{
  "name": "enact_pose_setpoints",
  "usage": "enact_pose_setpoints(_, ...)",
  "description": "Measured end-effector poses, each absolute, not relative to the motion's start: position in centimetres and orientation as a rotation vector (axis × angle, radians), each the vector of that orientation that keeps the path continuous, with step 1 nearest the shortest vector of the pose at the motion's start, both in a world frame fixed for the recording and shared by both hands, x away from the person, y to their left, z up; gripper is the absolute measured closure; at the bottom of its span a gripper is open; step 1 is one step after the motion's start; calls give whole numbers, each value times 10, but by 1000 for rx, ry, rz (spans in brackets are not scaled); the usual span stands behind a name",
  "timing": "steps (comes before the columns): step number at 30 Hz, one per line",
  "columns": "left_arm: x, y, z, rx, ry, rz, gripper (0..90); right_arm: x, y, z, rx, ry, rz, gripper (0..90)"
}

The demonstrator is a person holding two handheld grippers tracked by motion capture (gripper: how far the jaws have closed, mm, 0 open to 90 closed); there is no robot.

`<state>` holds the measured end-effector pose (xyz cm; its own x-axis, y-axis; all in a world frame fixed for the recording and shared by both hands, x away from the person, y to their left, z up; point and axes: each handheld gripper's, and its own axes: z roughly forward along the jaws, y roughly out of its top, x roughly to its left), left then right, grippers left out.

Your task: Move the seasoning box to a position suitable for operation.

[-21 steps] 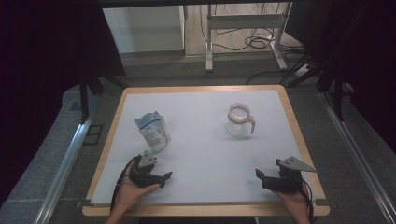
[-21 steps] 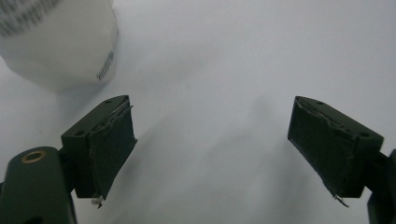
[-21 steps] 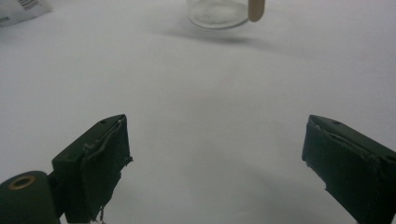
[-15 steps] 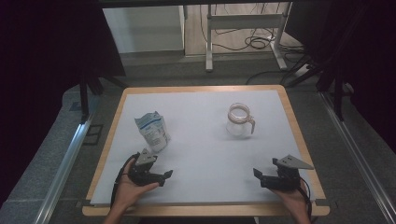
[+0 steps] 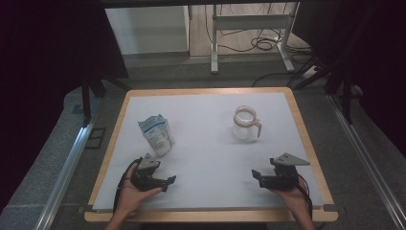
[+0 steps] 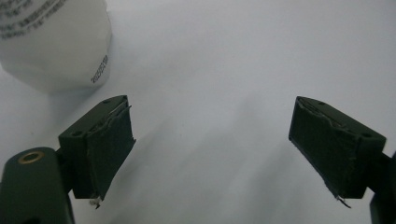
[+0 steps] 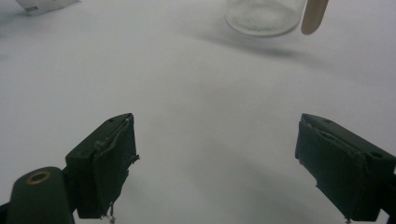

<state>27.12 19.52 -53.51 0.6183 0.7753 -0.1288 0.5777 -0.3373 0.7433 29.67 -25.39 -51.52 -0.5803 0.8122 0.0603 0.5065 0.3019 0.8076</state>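
Two wide-open, empty claws low over the white tabletop [image 5: 210, 143]

Nearest, the left claw [image 5: 168, 181] and right claw [image 5: 254, 175] hold nothing. Just beyond the left stands a crumpled white pouch [image 5: 157, 134] with blue print; the left gripper view shows its barcode text. Farther off, the clear glass jar [image 5: 245, 123] stands, its tan handle [image 7: 314, 16] plain in the right gripper view.

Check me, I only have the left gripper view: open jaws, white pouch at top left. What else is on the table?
Observer: A glass jar with a wooden-coloured handle stands on the far right side of the table, apart from the pouch.
Operator: Where's the right gripper?
Observer: Right gripper sits near the table's front right, short of the jar.
Operator: Holding anything?
Observer: No. Its jaws stand open over bare table, like the left gripper.
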Motion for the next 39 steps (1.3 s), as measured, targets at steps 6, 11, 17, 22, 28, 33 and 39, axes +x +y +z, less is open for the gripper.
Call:
enact_pose_setpoints(6, 266, 203, -528, 2004, 1054, 321, 154, 293, -256, -506, 1176, 2186, 1188, 131)
enact_pose_setpoints(11, 269, 206, -524, 1998, 1039, 314, 158, 302, -253, -488, 1148, 2164, 1209, 131)
enact_pose_setpoints(17, 267, 210, -527, 2015, 1036, 314, 159, 320, -250, -462, 1144, 2162, 1182, 130)
enact_pose_setpoints(22, 263, 216, -529, 2007, 1057, 306, 159, 338, -246, -450, 1151, 2160, 1168, 130)
enact_pose_setpoints(28, 263, 213, -527, 2006, 1055, 306, 158, 362, -244, -441, 1169, 2185, 1118, 121)
enact_pose_setpoints(33, 269, 205, -521, 2010, 1057, 324, 158, 386, -242, -433, 1174, 2198, 1094, 113)
enact_pose_setpoints(39, 276, 193, -516, 2031, 1032, 323, 160, 409, -233, -428, 1173, 2258, 1079, 88)
